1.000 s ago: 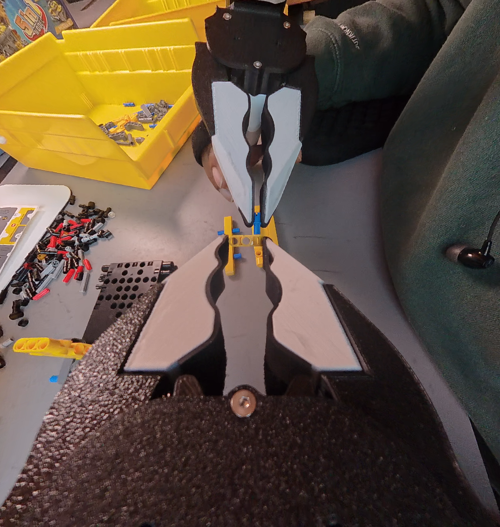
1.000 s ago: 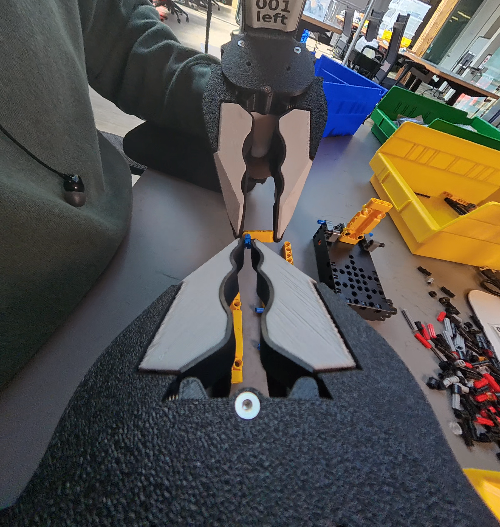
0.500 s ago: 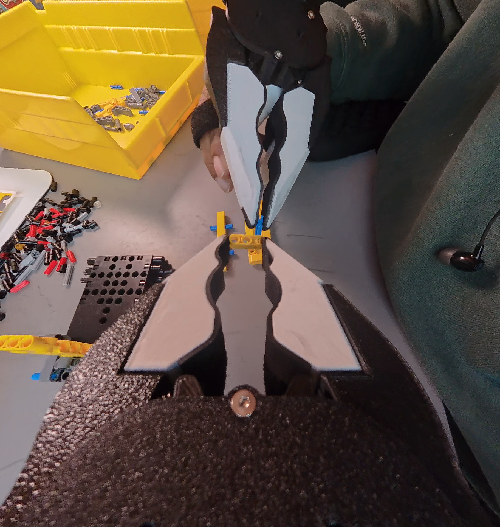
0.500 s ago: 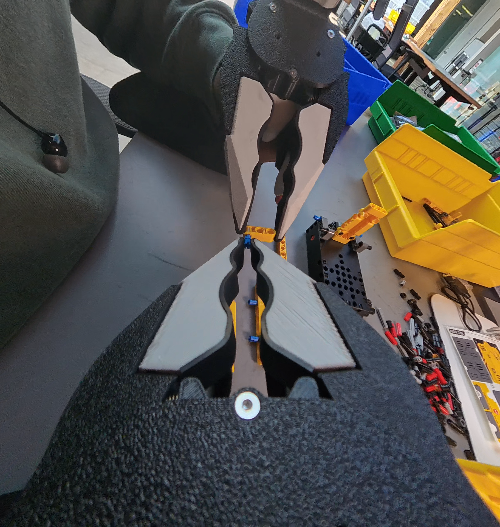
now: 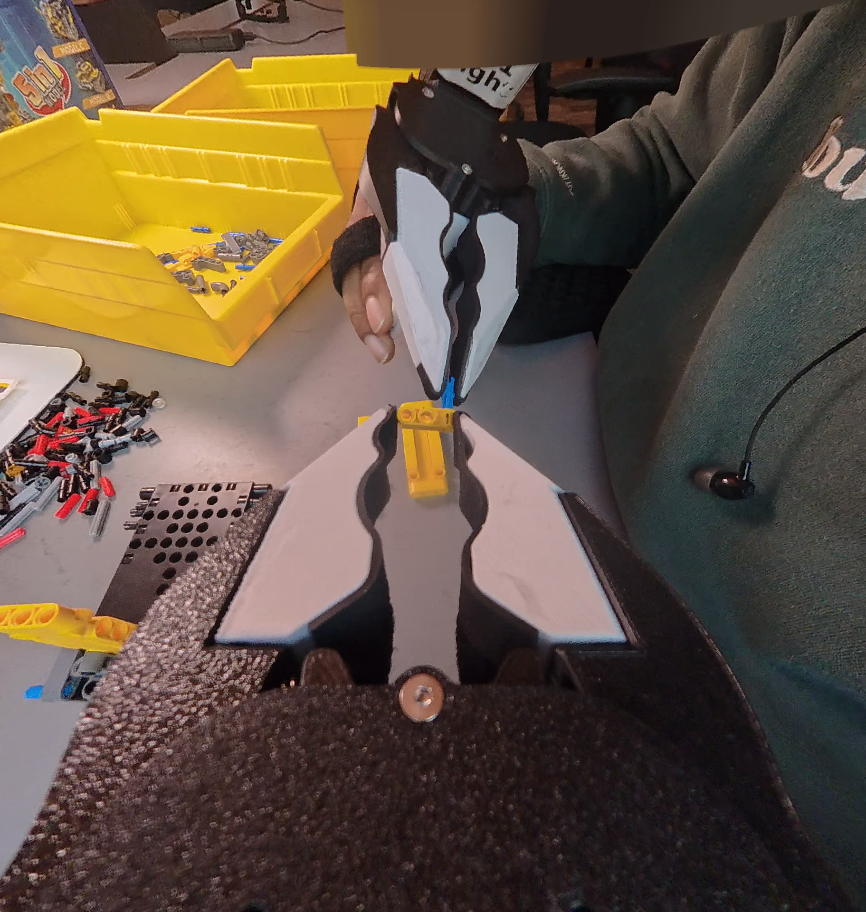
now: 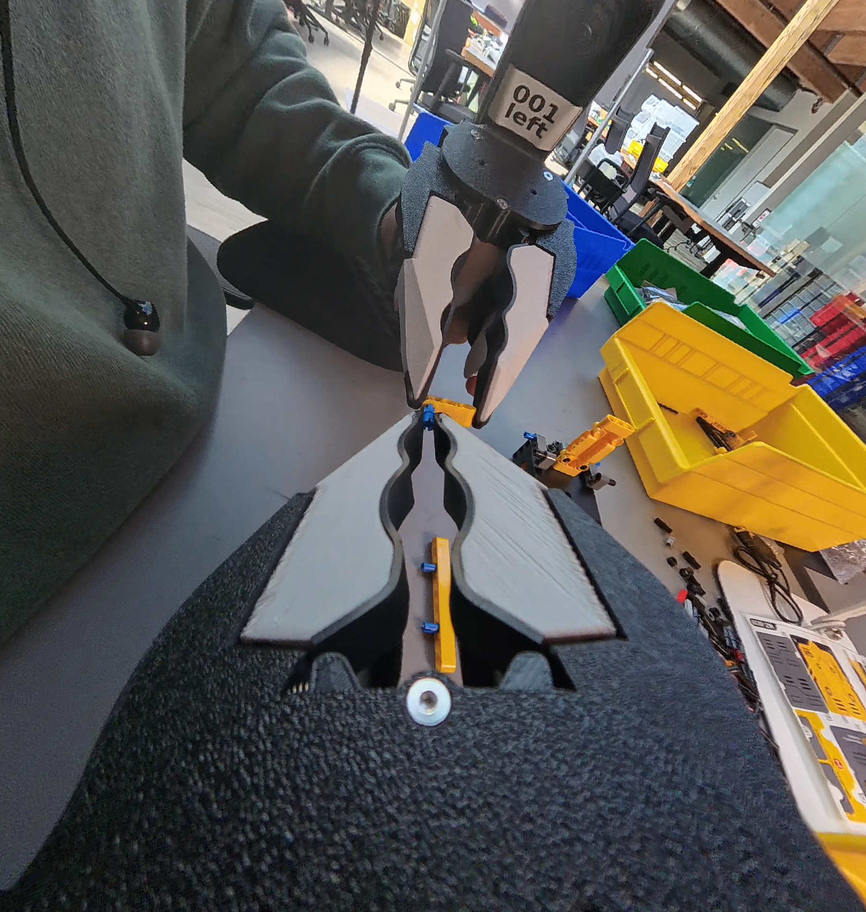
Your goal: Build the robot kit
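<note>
While your left tool (image 5: 423, 414) clamps the short yellow holed beam (image 5: 425, 417) between its part-open tips above the grey worktop (image 5: 253, 424), your right tool (image 6: 428, 417), nearly closed, pinches a blue pin (image 6: 427, 413) against that beam's end. Another yellow beam (image 6: 443, 604) with two blue pins lies on the worktop under your right tool.

A yellow beam piece (image 5: 425, 446) and a blue pin (image 5: 448, 393) lie over the grey tabletop (image 5: 253, 419). The storage bin (image 5: 139, 276) is yellow, the perforated plate (image 5: 174, 528) black, and the loose pins (image 5: 55, 459) red, black and grey.
</note>
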The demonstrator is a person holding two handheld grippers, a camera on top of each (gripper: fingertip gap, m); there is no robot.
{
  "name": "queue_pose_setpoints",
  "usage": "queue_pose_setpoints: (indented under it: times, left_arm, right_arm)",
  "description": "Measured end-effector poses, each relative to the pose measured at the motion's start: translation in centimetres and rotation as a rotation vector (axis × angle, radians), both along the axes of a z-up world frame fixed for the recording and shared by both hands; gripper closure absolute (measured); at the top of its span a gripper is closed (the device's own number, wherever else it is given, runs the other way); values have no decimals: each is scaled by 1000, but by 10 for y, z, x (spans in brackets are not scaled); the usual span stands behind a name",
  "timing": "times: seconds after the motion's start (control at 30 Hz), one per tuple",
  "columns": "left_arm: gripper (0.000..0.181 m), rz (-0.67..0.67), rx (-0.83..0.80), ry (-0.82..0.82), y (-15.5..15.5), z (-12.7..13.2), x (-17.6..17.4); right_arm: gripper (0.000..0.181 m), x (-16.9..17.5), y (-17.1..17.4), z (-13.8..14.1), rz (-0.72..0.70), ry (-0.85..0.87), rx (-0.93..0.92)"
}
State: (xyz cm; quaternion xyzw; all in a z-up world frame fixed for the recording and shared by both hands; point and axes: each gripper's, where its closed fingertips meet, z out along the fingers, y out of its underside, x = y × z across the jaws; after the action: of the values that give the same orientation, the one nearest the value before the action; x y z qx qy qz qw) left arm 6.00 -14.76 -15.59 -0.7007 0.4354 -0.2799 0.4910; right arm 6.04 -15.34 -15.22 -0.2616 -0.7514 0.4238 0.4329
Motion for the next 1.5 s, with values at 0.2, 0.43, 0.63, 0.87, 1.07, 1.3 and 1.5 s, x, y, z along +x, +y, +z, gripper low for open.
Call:
queue_pose_setpoints:
  times: [0.2, 0.43, 0.63, 0.87, 1.07, 1.3, 1.5]
  left_arm:
    - [161, 51, -13, 84, 4, -5, -4]
    - [162, 87, -39, 102, 5, -10, -2]
    - [161, 76, -37, 118, 4, -10, -1]
    - [159, 153, -142, -105, 19, 1, -15]
    - [159, 237, -339, -578, 47, 32, -25]
    - [159, 178, -531, -882, 57, 44, -18]
    - [159, 154, -615, -940, 55, 41, -14]
  right_arm:
    - [178, -4, 4, -5, -46, -4, 82]
    - [178, -5, 5, -11, -57, -28, 98]
    - [178, -6, 2, -13, -45, -41, 86]
    - [171, -16, 18, 0, -130, 21, -3]
    - [150, -30, 44, 21, -343, 173, 94]
    - [163, -31, 63, 44, -489, 293, 158]
    - [163, -31, 59, 44, -471, 294, 210]
